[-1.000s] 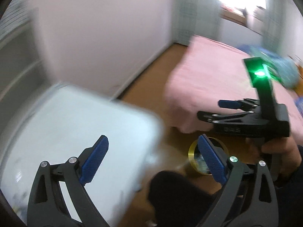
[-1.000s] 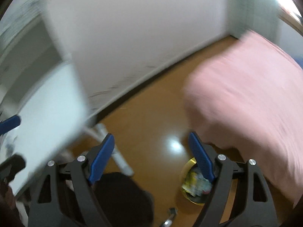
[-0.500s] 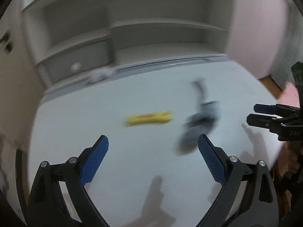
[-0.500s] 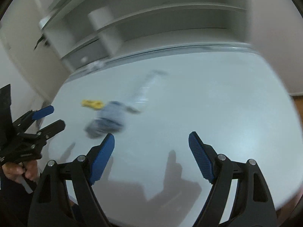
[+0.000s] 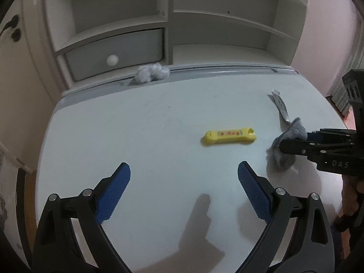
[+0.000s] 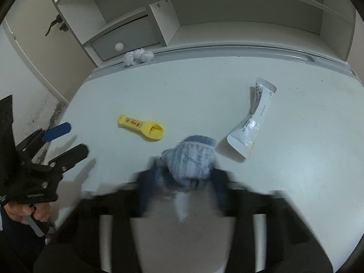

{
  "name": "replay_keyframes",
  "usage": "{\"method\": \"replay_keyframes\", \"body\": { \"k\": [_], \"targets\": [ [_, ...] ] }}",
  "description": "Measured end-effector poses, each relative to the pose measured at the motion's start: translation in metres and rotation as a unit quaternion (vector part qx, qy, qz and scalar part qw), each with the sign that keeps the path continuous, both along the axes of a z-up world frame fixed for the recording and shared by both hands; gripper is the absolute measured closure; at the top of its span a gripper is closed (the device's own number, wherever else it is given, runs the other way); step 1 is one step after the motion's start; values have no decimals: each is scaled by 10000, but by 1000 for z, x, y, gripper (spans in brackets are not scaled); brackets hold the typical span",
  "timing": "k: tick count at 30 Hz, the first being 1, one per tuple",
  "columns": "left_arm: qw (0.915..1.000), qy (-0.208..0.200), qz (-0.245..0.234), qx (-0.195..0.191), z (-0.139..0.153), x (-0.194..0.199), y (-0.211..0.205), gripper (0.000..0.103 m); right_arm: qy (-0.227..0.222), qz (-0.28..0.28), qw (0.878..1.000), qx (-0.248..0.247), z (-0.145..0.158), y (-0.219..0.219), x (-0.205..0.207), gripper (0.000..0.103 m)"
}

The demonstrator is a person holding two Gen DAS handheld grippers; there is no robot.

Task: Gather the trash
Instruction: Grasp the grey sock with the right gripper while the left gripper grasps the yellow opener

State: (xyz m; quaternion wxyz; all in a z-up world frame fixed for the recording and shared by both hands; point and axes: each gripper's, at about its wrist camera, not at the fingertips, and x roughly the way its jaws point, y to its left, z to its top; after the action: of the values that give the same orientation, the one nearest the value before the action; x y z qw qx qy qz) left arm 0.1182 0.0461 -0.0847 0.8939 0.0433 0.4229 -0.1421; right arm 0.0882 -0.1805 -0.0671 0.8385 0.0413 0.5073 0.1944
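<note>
A crumpled blue-grey cloth [image 6: 190, 159] lies on the white desk [image 5: 136, 136]; it also shows in the left wrist view [image 5: 289, 145]. My right gripper [image 6: 182, 195] is blurred, its blue fingers on either side of the cloth and closing on it. A yellow plastic piece [image 5: 228, 136] lies mid-desk, also seen from the right wrist [image 6: 142, 127]. A squeezed white tube [image 6: 254, 116] lies right of the cloth. A white tissue wad [image 5: 151, 74] sits at the desk's back edge. My left gripper [image 5: 184, 193] is open and empty above the desk's front.
A white shelf unit [image 5: 173, 29] with a grey drawer [image 5: 113, 56] stands behind the desk. A door [image 6: 34, 52] is at the left. The desk's right edge [image 5: 329, 104] drops to the floor.
Both cameras swung from the floor and pink bed to the desk. The right gripper has come down onto the cloth and its fingers have moved in around it.
</note>
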Motion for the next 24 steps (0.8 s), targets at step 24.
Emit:
{"method": "replay_keyframes", "body": {
  "k": [24],
  "targets": [
    [9983, 282, -252, 434, -29, 71, -64, 38, -258, -402, 9988, 83, 31, -85, -27, 79]
  ]
}}
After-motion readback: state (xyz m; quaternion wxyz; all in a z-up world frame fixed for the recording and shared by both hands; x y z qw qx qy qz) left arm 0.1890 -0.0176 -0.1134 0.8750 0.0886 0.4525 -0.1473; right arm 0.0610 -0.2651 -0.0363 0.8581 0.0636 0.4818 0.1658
